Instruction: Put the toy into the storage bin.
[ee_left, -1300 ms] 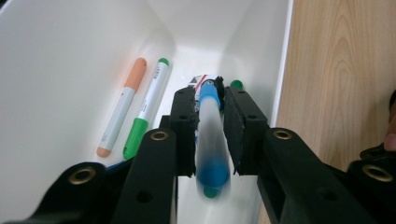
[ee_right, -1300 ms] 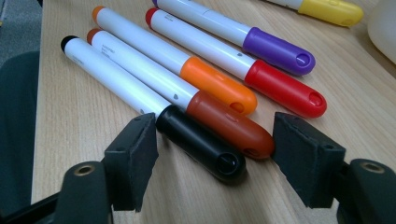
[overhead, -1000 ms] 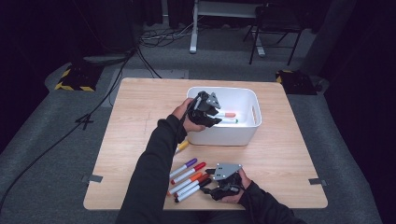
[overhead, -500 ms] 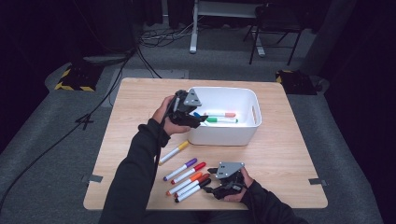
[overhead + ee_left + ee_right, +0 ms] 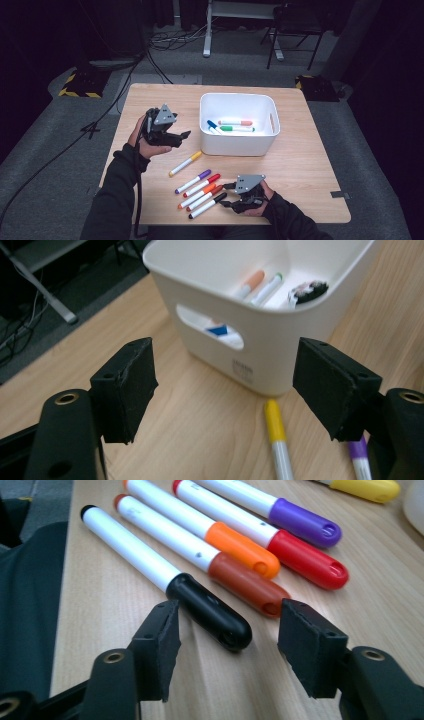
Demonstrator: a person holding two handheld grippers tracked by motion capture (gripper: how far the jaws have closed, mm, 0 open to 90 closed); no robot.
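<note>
High view, bin (image 5: 239, 148): three markers inside, far side of desk (image 5: 310, 165).
Left hand-held gripper (image 5: 181, 138): jaws just opening, empty (I read it as clear of the bin).
Right hand-held gripper (image 5: 227, 655): spread, just narrowing round black marker (image 5: 165, 582), pads not touching it.

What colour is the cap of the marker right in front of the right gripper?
Black cap, clearest in the right gripper view.
</note>
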